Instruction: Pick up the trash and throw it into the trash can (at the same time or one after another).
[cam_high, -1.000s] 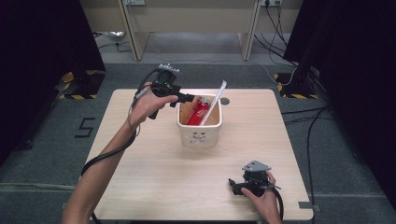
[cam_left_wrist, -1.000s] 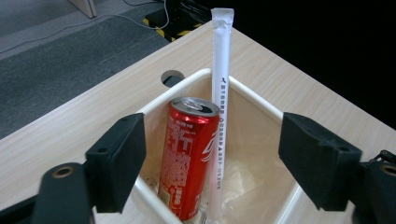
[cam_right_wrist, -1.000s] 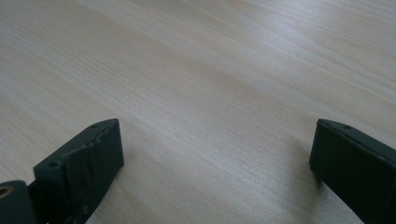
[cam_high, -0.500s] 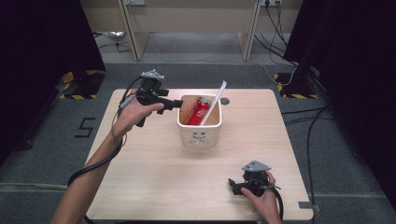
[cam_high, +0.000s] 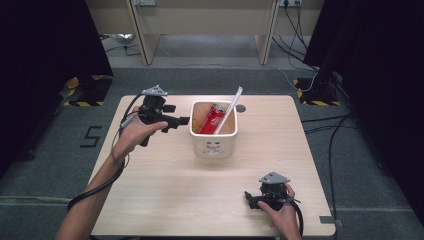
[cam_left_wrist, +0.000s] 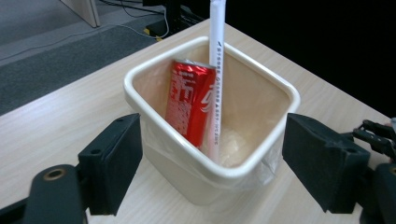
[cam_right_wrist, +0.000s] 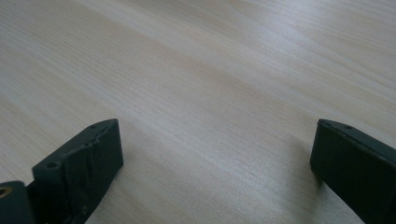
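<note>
A cream bin (cam_high: 214, 145) stands at the middle of the wooden table. Inside it a red drink can (cam_high: 212, 119) leans on its side wall, and a long white wrapped stick (cam_high: 230, 107) pokes out past the rim. My left gripper (cam_high: 182, 121) hovers just left of the bin, open and holding nothing. The left gripper view looks into the bin (cam_left_wrist: 280, 88) between the spread jaws of my left gripper (cam_left_wrist: 212, 140), with the can (cam_left_wrist: 189, 100) and the stick (cam_left_wrist: 216, 70) in plain sight. My right gripper (cam_high: 248, 199) rests open near the table's front right; in its own view my right gripper (cam_right_wrist: 215, 154) spans bare wood.
A small dark hole (cam_high: 241, 108) sits in the tabletop just behind the bin. Cables (cam_high: 330, 135) trail over the grey floor to the right of the table. A desk frame (cam_high: 145, 40) stands at the back. Dark curtains flank both sides.
My left gripper has drawn back from over the bin's left rim to the left and slightly nearer the person. The right gripper has stayed put.
</note>
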